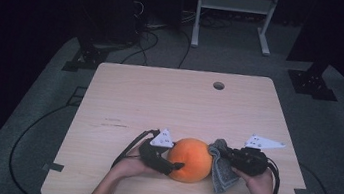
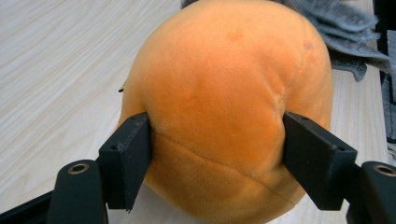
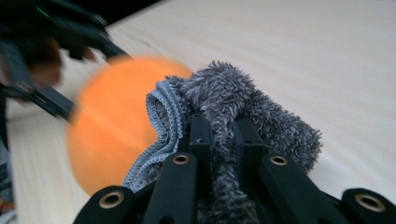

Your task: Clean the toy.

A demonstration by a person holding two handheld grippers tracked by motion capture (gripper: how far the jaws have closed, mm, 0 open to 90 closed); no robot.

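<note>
The orange plush ball (image 1: 191, 160) sits on the table (image 1: 179, 103) near the person's edge, between the two grippers, and the coming wipe turns on that arrangement. The left gripper (image 1: 175, 166) comes at the ball from its left side, and in the left gripper view its jaws are pressed into the plush on either flank (image 2: 224, 107), dimpling the fabric, so the ball is pinned rather than merely touched. The right gripper (image 1: 222, 156) lies just to the ball's right, its jaws squeezed tight on a bunched grey cloth (image 3: 224, 107). The cloth (image 1: 221, 166) hangs at the ball's right flank, touching or nearly so. The right hand is therefore the one placed to rub, probably across the ball's near right surface, while the left steadies it.
</note>
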